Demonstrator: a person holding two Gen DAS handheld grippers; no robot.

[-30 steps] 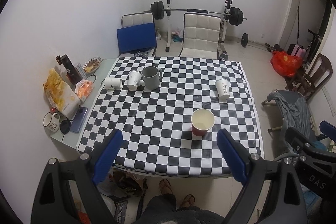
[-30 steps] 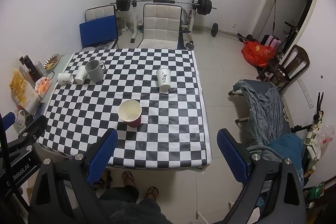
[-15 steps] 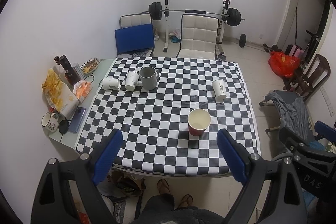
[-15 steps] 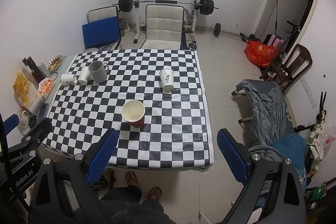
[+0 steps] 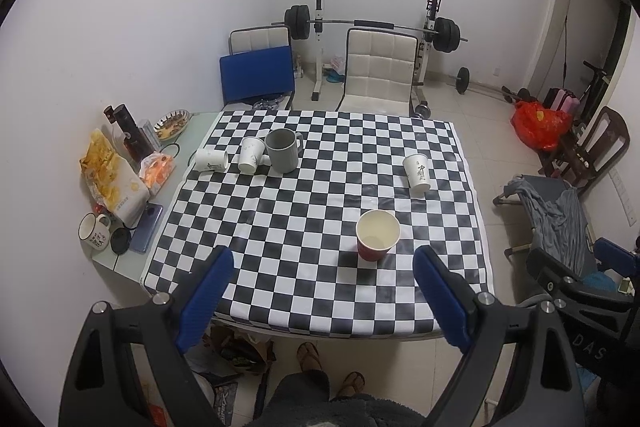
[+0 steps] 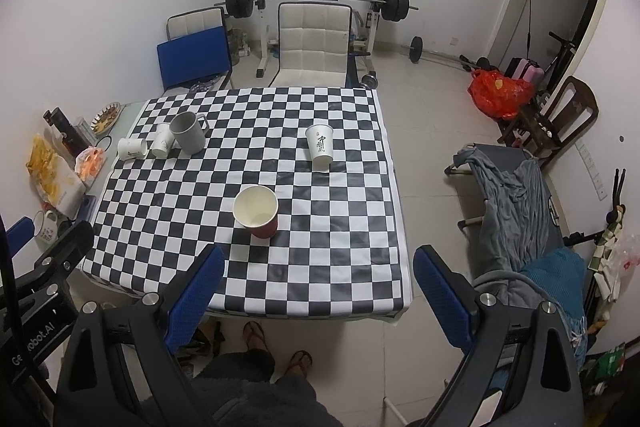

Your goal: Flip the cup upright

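Left wrist view: the red paper cup [image 5: 377, 235], already mouth-up, is seen at 12 o'clock on the checkered tabletop [image 5: 280, 227], between the widely parted jaws of the left hand-held gripper [image 5: 322, 291]. Toppling is risked if its light rim is clipped.

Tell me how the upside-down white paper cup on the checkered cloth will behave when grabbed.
The white paper cup looks thin-walled, so it probably dents under a firm squeeze. It is likely very light. Standing on its wide rim it seems stable, though its tapered sides might slip through the tongs.
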